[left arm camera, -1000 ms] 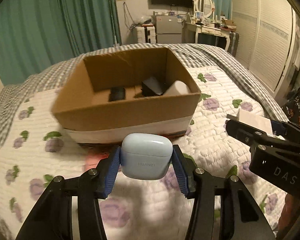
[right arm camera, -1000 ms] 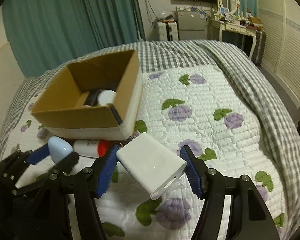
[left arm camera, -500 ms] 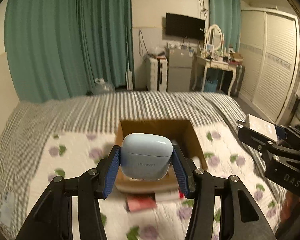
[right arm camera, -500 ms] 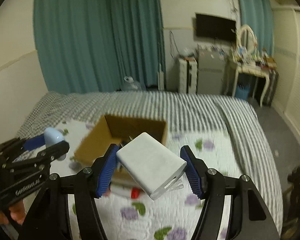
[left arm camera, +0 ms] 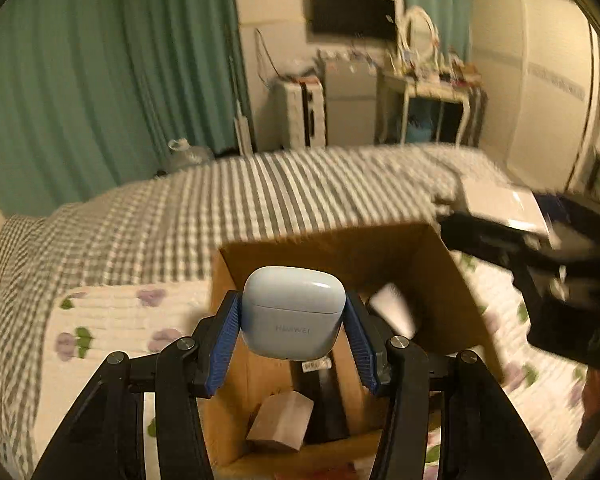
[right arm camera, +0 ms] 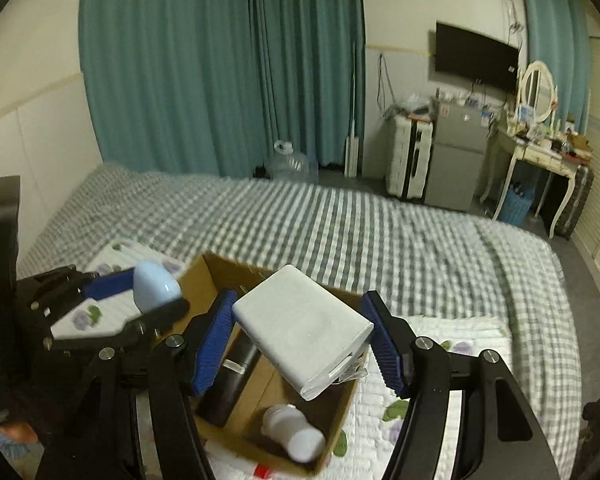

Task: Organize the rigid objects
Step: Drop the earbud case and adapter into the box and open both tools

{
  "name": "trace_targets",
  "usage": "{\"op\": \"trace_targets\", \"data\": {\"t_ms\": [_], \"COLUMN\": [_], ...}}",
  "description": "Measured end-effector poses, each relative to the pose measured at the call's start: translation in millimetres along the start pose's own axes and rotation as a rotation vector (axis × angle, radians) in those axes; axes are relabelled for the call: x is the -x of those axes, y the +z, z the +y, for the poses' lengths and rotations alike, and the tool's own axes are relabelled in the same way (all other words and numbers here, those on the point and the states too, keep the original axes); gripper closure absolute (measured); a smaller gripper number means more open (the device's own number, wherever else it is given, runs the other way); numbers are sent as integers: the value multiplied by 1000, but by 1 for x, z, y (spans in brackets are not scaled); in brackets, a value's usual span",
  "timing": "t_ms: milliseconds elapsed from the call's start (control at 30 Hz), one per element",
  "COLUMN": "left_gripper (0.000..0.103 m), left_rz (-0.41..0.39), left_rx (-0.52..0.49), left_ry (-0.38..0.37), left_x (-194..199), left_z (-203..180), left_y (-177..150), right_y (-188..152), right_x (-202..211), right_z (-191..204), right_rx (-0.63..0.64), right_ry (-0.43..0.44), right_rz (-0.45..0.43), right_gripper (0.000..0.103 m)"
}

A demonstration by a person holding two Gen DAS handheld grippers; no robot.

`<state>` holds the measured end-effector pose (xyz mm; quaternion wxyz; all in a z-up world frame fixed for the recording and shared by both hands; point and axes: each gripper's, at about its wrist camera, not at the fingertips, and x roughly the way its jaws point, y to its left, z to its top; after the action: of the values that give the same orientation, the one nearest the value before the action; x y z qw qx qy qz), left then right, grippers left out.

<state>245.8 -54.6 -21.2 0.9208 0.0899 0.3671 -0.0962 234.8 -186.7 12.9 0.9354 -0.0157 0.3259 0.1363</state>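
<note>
My left gripper (left arm camera: 294, 316) is shut on a pale blue earbud case (left arm camera: 293, 312), held above the open cardboard box (left arm camera: 460, 292) on the bed. In the right wrist view the same case (right arm camera: 156, 290) shows at the left, over the box's near left corner. My right gripper (right arm camera: 302, 334) is shut on a white rectangular power bank (right arm camera: 304, 328), tilted, above the box (right arm camera: 204, 280). Inside the box lie a black oblong item (right arm camera: 230, 380), a white bottle (right arm camera: 294, 432) and a small brown packet (left arm camera: 282, 420). The right gripper (left arm camera: 540, 264) appears blurred at the right of the left wrist view.
The box sits on a floral quilt (right arm camera: 460, 340) over a grey checked bedspread (right arm camera: 340, 232). Teal curtains (right arm camera: 220, 60), a white suitcase (right arm camera: 408, 156), a small fridge (right arm camera: 456, 156) and a dressing table (right arm camera: 540, 148) stand beyond the bed. Something red (right arm camera: 262, 470) lies by the box's front.
Both grippers rose and moved forward from in front of the box to above it, each keeping its object. The box's inside now lies under the fingers.
</note>
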Motion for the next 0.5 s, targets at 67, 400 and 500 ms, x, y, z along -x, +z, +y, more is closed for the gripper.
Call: {"op": "trace_targets", "data": {"t_ms": [67,400,500], "left_gripper": [51,49,49], "left_rz": [33,84,79], "left_rx": [-6,13,3], "left_ry": [-6,-10,-4], "left_x": [-19,-50,-48], "left_z": [0,-1,-5], "left_y": [-8,-27,-25], "right_y": [-7,-30,-29], "right_x": [-22,-84,-77], "right_z": [-4,-10,-14], "right_rx": [-1,26,10], "right_ry": [11,-7,-2], "right_rz": [28,96,70], "right_gripper": [39,39,39]}}
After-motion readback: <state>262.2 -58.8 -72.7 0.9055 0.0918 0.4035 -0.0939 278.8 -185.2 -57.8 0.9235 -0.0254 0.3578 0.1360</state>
